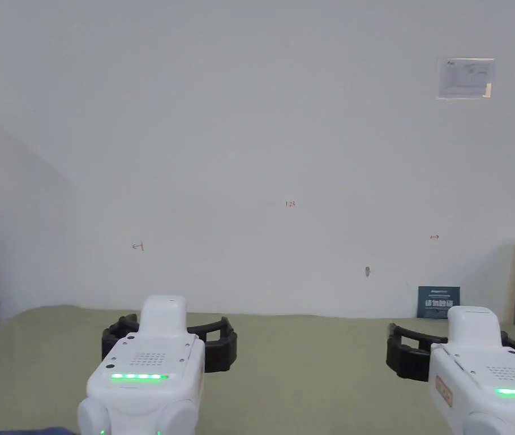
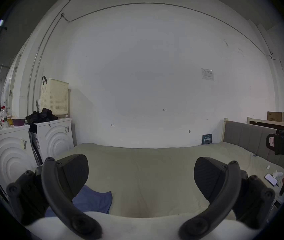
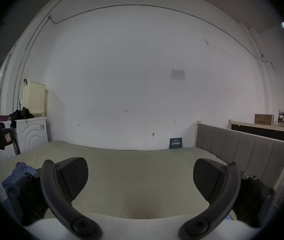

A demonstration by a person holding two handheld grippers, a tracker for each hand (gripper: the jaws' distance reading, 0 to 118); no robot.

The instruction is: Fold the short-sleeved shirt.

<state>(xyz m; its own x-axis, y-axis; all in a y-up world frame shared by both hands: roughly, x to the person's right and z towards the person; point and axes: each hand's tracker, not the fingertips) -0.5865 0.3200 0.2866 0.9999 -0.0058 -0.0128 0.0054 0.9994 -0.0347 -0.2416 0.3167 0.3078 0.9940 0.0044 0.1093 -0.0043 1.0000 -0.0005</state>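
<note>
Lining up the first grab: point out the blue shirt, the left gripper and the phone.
blue shirt (image 2: 94, 202), left gripper view, its flat middle.
left gripper (image 2: 140, 174), left gripper view, midway between its fingertips.
phone (image 2: 270, 179), left gripper view, its screen.

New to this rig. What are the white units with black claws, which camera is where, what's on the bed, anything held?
No robot arm here: a person holds two handheld grippers, white bodies with black two-jaw claws. The head view, from a camera on the person's head, shows the left gripper and the right gripper above a bed with a pale green cover. The other two pictures come from fisheye cameras riding on each gripper, looking out between its own jaws. Both sets of jaws stand wide apart with nothing between them. A blue shirt lies on the bed near the left gripper, not yet gripped. A phone lies near the headboard.
</note>
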